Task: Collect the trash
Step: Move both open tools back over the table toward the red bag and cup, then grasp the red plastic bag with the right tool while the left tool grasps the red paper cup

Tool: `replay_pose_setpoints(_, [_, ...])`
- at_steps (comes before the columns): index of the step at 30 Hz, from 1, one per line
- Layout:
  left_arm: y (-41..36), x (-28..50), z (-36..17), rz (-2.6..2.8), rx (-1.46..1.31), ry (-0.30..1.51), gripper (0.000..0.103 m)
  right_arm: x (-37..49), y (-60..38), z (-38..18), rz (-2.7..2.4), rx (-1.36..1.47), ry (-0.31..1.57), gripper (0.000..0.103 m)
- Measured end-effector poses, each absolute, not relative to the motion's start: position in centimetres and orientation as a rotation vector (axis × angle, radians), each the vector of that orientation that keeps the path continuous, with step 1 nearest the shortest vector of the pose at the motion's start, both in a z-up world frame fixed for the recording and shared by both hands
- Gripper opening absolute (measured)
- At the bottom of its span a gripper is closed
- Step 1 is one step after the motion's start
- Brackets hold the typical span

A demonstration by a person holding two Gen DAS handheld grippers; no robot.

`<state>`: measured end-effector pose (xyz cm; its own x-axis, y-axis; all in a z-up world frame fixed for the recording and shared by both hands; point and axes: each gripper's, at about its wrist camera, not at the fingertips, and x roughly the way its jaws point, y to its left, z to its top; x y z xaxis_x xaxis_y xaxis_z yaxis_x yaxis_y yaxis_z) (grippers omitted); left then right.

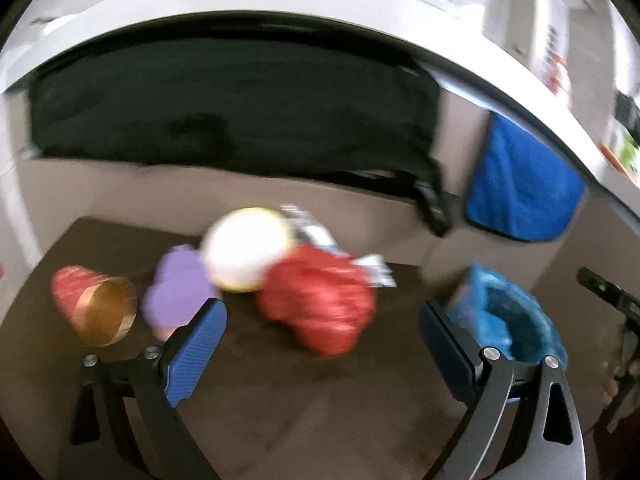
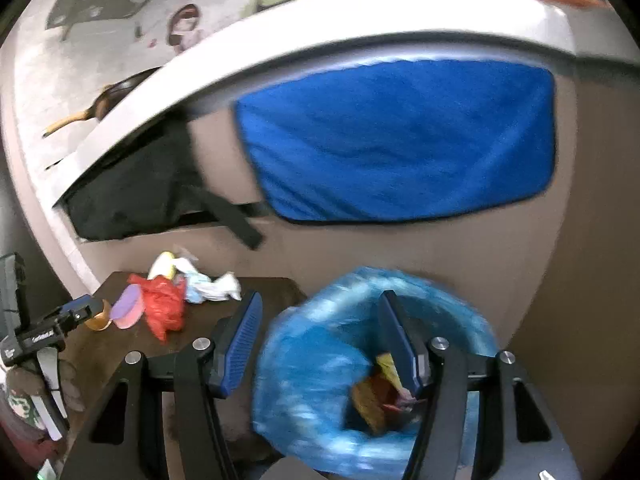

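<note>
Currently I count 2 grippers in play. My left gripper (image 1: 322, 334) stands spread wide with nothing between its 2 blue pads (image 1: 192, 354), hanging above the dark brown table (image 1: 248, 404). My right gripper (image 2: 320, 342) is parted too, gripping nothing; its right finger sits over the mouth of the 1 blue bin bag (image 2: 312, 392), its left finger just outside the bag's rim. Inside that bag I make out at least 2 scraps, 1 yellow and 1 reddish (image 2: 380, 392); blur prevents a firmer count. Trash on the table, clustered near the far edge: 1 red paper cup (image 1: 90, 304) lying on its side with its gold inside toward the camera, 1 purple round piece (image 1: 176, 292), 1 white and yellow bowl-like item (image 1: 244, 250), 1 crumpled red plastic bag (image 1: 320, 300), and 1 white crumpled wrapper (image 2: 212, 286) behind it. That makes 5 loose items, touching or just beside one another. Behind the table: 1 blue cloth (image 2: 400, 140) hanging from the white counter edge (image 2: 320, 24), and 1 black bag (image 1: 224, 104) in the recess beside it. The left wrist view is heavily blurred.
</note>
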<state>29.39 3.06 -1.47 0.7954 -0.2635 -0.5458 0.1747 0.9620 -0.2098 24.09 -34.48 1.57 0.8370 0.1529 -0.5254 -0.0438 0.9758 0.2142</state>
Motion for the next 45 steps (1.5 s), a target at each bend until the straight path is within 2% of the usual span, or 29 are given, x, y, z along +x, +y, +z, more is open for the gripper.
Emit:
replay_pose_setpoints(4, [8.1, 28.3, -1.6, -0.153, -0.170, 0.612, 0.097, 24.7, -30.3, 2.1, 0.155, 0.174, 0.568, 0.058])
replay_pose_setpoints(10, [13.8, 27.3, -3.2, -0.119, -0.188, 0.661, 0.098, 27.1, -22.7, 1.7, 0.252, 0.057, 0.600, 0.064])
replay_pose_setpoints(22, [21.6, 26.8, -5.5, -0.005, -0.355, 0.648, 0.098, 34.5, -10.5, -3.5, 0.463, -0.054, 0.751, 0.064])
replay_pose_setpoints(32, [21.4, 28.0, -6.7, 0.012, -0.288, 0.692, 0.098, 39.0, -7.8, -7.0, 0.393, -0.156, 0.816, 0.065])
replay_pose_setpoints(34, [20.8, 28.5, -6.6, 0.018, -0.246, 0.698, 0.098, 38.7, -7.9, -7.4, 0.395, -0.172, 0.837, 0.063])
replay_pose_setpoints(35, [20.4, 28.8, -6.6, 0.021, -0.226, 0.698, 0.098, 38.3, -8.3, -7.3, 0.404, -0.158, 0.840, 0.055])
replay_pose_setpoints(37, [20.0, 29.2, -6.4, 0.029, -0.202, 0.694, 0.096, 37.7, -9.3, -6.9, 0.426, -0.104, 0.852, 0.050])
replay_pose_setpoints(39, [19.7, 29.7, -6.2, 0.057, -0.181, 0.691, 0.091, 37.0, -10.8, -6.5, 0.461, -0.014, 0.866, 0.045])
replay_pose_setpoints(45, [19.1, 31.5, -6.1, 0.077, -0.178, 0.701, 0.082, 33.6, -14.2, -6.0, 0.492, 0.150, 0.905, 0.042])
